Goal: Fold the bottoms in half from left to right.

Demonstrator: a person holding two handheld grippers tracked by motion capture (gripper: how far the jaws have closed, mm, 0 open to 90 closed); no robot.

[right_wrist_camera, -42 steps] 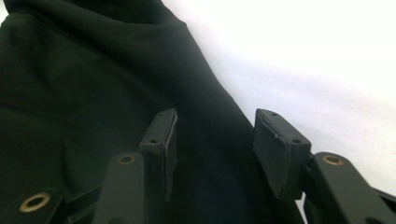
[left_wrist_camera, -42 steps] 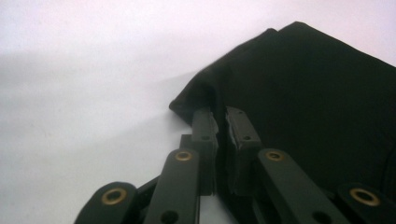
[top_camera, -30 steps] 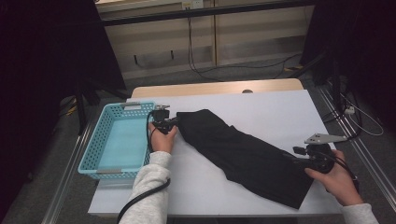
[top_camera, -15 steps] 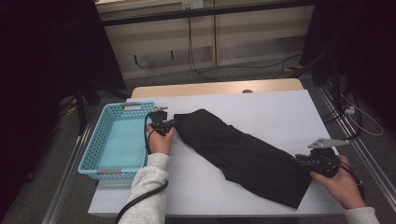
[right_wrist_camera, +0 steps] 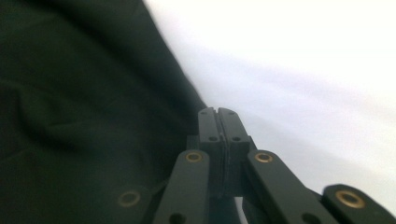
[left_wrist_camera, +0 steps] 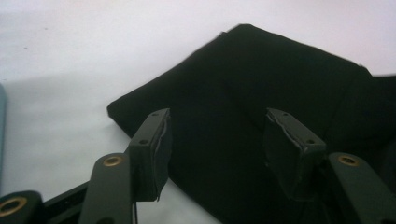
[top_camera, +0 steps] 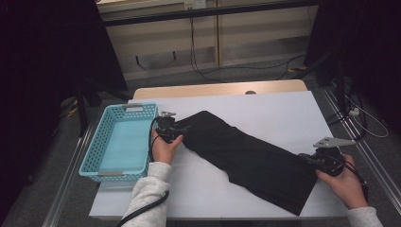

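1. White table (top_camera: pixel 265 109), lit against a dark room; a black garment (top_camera: pixel 250 158) is laid on it diagonally, from centre-left of the high view to the lower right.
2. Turquoise basket (top_camera: pixel 120 142): placed at the left of the table, just beside the garment's upper end.
3. Left gripper (top_camera: pixel 176 131): jaws have just been opening and are seen spread over the garment's corner, pads clear of the cloth.
4. Right gripper (top_camera: pixel 307 161): jaws have just been closing and are pressed together at the garment's lower right edge; whether cloth is pinched cannot be told.
5. Risk: with one end released, a right-hand pull is judged likely to drag or bunch the cloth.
6. Risk: a thin pinch may slip.
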